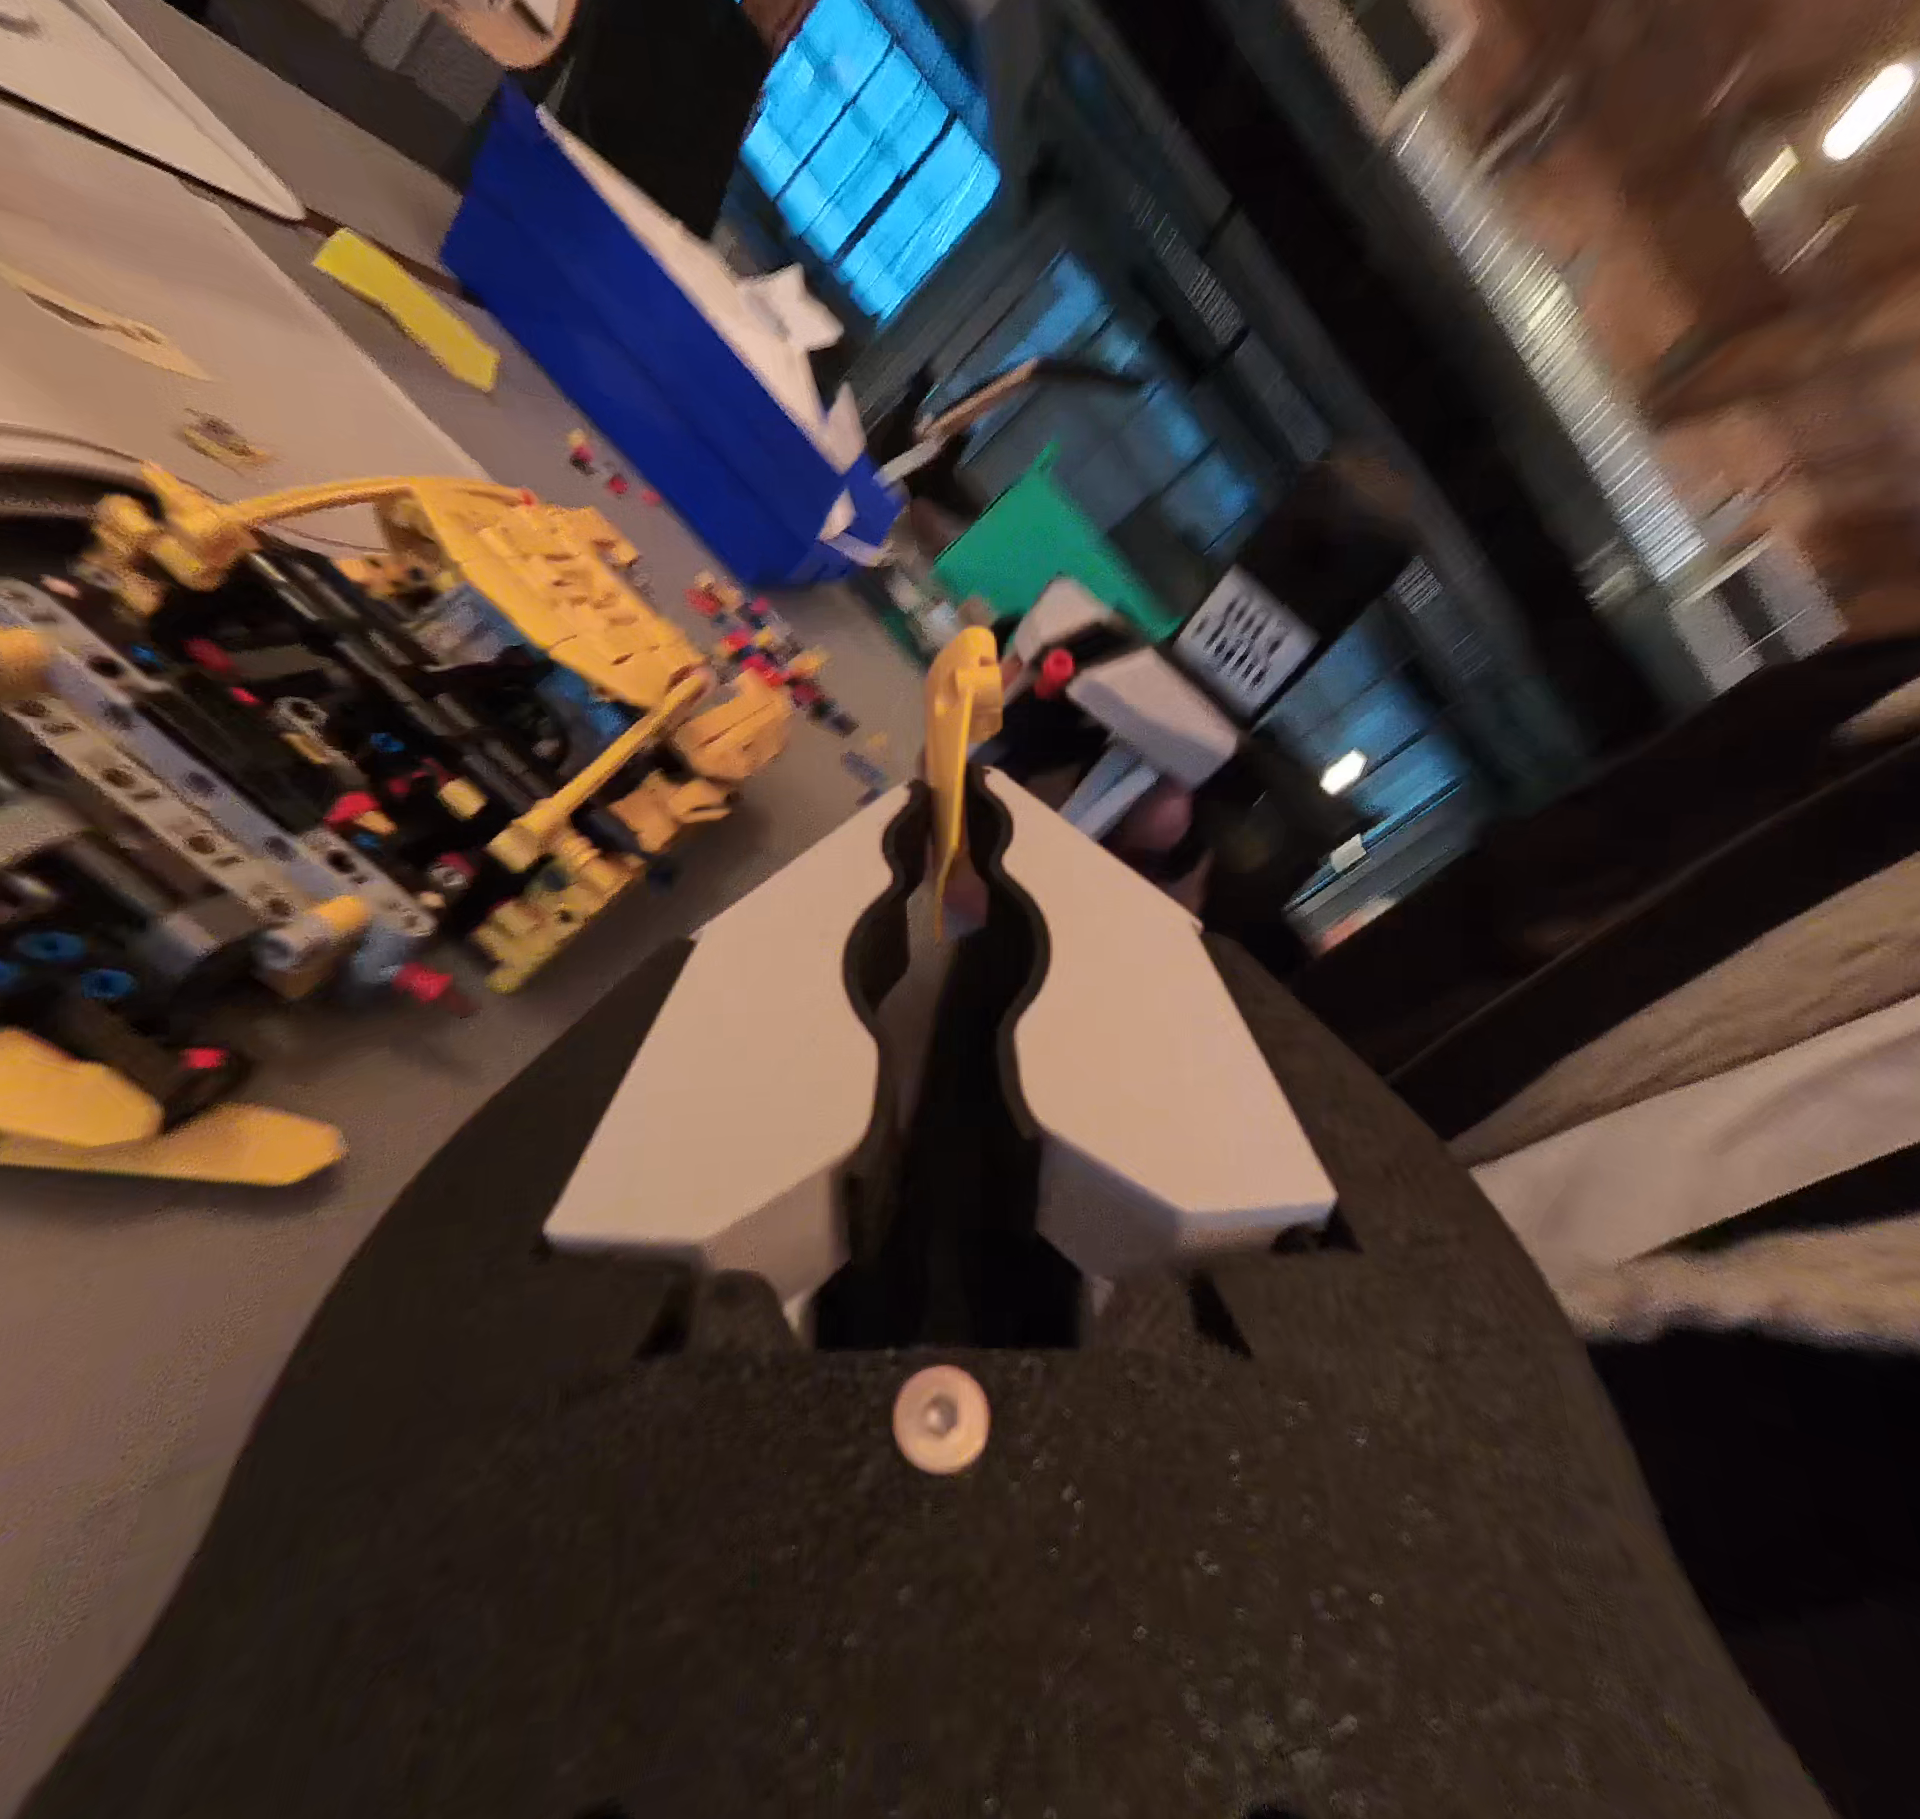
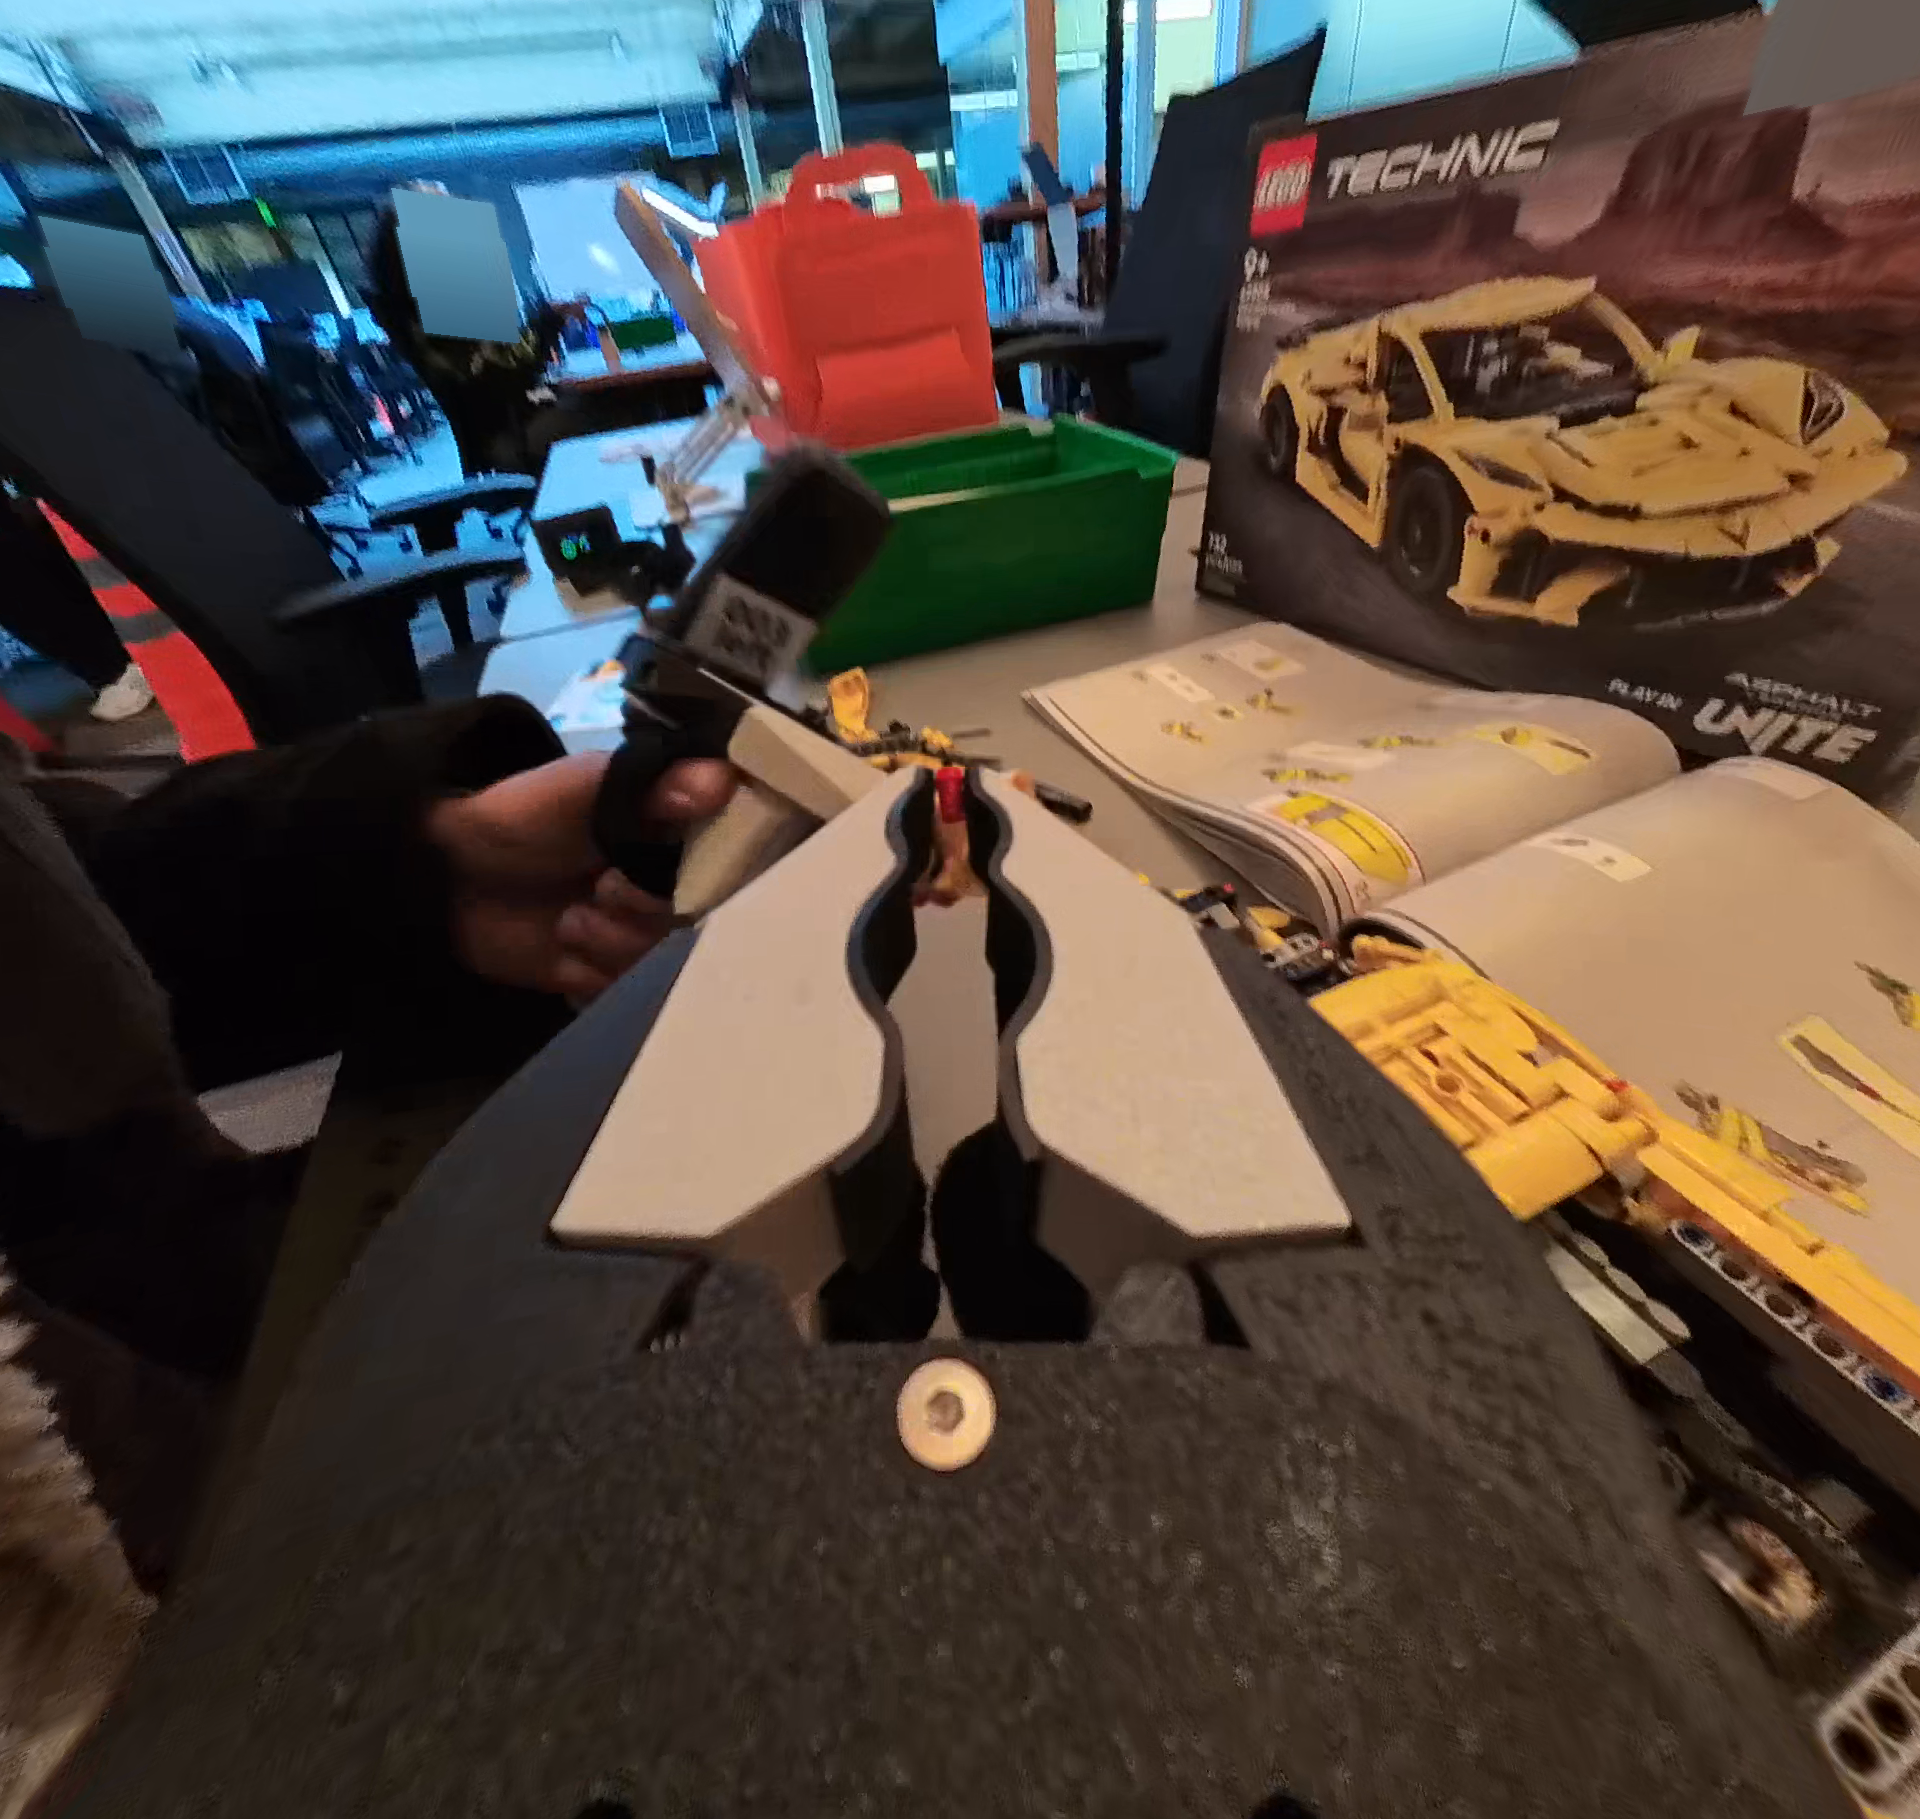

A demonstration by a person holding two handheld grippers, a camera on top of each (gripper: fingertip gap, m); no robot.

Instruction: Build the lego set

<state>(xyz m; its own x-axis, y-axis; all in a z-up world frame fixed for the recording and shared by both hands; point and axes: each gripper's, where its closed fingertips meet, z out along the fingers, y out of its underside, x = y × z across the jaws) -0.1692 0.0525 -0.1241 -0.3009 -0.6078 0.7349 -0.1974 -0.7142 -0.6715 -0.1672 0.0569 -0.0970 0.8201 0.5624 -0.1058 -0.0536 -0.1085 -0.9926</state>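
Two tools are at work, each pinching a small piece at its tips. Nearest in the left wrist view, the left tool (image 1: 948,793) has its jaws drawn almost together on a slim yellow piece (image 1: 961,720), which sticks up past the tips, held above the grey worktop (image 1: 436,1281). Nearest in the right wrist view, the right tool (image 2: 948,795) is likewise nearly closed, gripping a small red pin (image 2: 949,795) between its tips.

Just beyond the right tool, a hand (image 2: 540,860) in a dark sleeve holds the left tool's handle, the two tools close together. Beside the right tool, low on the worktop, lies the half-built yellow car (image 2: 1507,1094), partly resting on the open instruction booklet (image 2: 1558,834). In the left view the same car (image 1: 395,730) sits to the left of the left tool, its frame exposed, with loose small pieces (image 1: 769,647) scattered past it.

Farther back stand a green bin (image 2: 997,533), a red bag (image 2: 862,304) behind it, and the set's box (image 2: 1558,398) upright at the worktop's far edge. A blue bin (image 1: 644,356) shows in the left view.
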